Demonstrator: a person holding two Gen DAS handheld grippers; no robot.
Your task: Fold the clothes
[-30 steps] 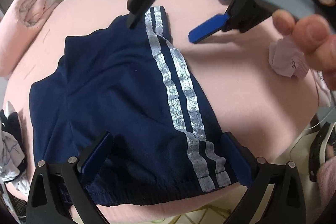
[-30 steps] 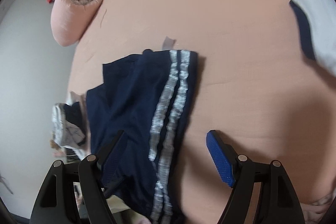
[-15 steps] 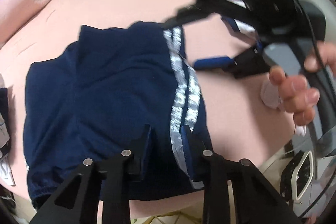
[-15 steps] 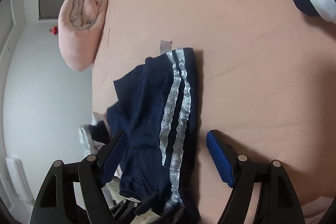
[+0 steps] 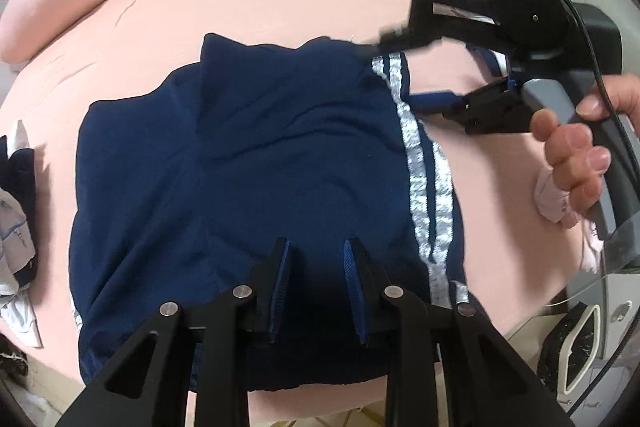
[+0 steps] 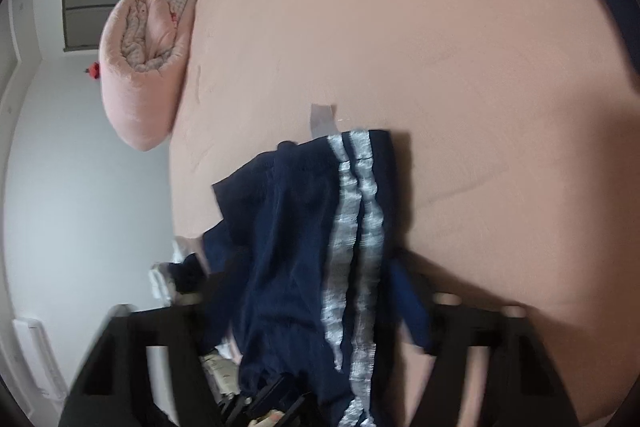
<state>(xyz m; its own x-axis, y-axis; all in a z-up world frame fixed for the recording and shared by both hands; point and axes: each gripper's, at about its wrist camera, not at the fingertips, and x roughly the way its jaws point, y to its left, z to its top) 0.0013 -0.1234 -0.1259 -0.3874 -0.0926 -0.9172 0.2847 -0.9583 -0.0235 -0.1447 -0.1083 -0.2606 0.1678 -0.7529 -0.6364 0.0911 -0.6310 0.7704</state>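
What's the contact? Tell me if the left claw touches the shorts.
Cannot tell. Left wrist view: the left claw sits over the shorts, but neither contact nor gap shows plainly.

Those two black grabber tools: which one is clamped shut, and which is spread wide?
The left gripper, at the shorts' near hem, is almost shut, apparently pinching fabric. The right gripper, at the striped far corner, is spread wide.

A pink-sheeted bed [image 6: 440,47] with a rolled pink quilt [image 6: 140,67] beside pale walls [image 6: 80,207].
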